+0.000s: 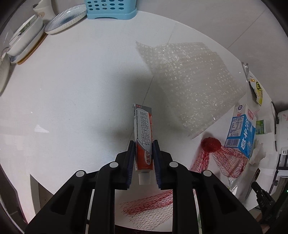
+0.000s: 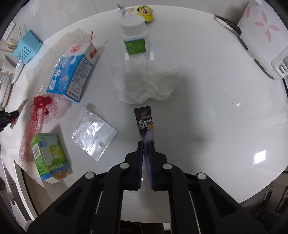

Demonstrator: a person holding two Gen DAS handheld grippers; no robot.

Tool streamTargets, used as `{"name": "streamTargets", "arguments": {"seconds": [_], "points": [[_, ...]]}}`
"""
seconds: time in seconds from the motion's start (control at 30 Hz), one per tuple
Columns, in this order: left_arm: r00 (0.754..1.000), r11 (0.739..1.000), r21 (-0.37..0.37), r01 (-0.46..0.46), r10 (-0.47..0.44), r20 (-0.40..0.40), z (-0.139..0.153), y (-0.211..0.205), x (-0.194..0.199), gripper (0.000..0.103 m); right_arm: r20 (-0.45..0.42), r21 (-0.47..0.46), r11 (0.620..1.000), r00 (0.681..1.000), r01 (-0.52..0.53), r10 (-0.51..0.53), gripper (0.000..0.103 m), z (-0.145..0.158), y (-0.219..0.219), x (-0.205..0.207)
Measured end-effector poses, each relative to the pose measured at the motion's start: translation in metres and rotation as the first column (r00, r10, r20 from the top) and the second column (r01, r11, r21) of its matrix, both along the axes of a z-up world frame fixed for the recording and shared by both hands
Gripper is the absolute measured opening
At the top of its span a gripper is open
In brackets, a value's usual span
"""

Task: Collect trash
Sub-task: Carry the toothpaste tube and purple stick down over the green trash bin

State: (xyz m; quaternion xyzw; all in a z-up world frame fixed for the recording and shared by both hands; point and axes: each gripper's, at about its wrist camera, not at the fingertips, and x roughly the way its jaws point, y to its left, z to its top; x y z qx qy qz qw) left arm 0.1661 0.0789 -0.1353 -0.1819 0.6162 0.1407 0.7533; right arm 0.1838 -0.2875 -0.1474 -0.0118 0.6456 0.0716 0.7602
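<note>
**A:** How far along does the collecting look?

**B:** Early, I'd judge. Most of the litter is on the white surface [image 2: 207, 117], and no bin shows in either view. The largest piece, the bubble wrap [image 1: 189, 81], lies flat toward the far edge. Next, the blue milk carton [image 2: 72, 75] lies on its side near the left edge, touching the bubble wrap, with the red mesh net [image 2: 38, 115] sprawled just beside it.

**A:** And the middle of the surface?

**B:** A crumpled tissue [image 2: 144, 86] sits there, touching the white pill bottle [image 2: 135, 36] behind it. A green box [image 2: 48, 154] rests at the near left edge, a clear plastic pouch [image 2: 91, 131] just beside it, and a small yellow wrapper [image 2: 146, 11] lies at the far edge.

**A:** What's in hand?

**B:** Two pieces. The left gripper [image 1: 143, 144] has its jaws clenched on an ointment tube [image 1: 144, 135], cap toward the camera, lifted above the surface. The right gripper [image 2: 146, 144] pinches a dark sachet [image 2: 144, 122], also held up. Everything else appears left to gather.
</note>
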Motion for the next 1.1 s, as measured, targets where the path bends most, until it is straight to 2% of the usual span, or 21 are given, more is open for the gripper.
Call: {"name": "streamTargets", "arguments": {"seconds": [0.2, 0.43, 0.73, 1.1], "points": [[0.995, 0.998, 0.020, 0.055, -0.057, 0.088, 0.019, 0.004, -0.015, 0.019, 0.096, 0.043, 0.999, 0.995, 0.012, -0.016, 0.005, 0.028, 0.007, -0.003], [0.972, 0.994, 0.030, 0.108, -0.112, 0.208, 0.048, 0.005, -0.036, 0.019, 0.205, 0.059, 0.998, 0.978, 0.016, -0.028, 0.005, 0.057, 0.019, -0.013], [0.926, 0.984, 0.044, 0.174, -0.179, 0.334, 0.083, 0.005, -0.071, 0.019, 0.318, 0.077, 0.997, 0.947, 0.014, -0.038, 0.005, 0.094, 0.049, -0.040], [0.859, 0.949, 0.068, 0.306, -0.307, 0.409, 0.110, 0.012, -0.127, 0.019, 0.371, 0.081, 0.995, 0.925, 0.051, -0.078, 0.005, 0.125, 0.101, -0.107]]}}
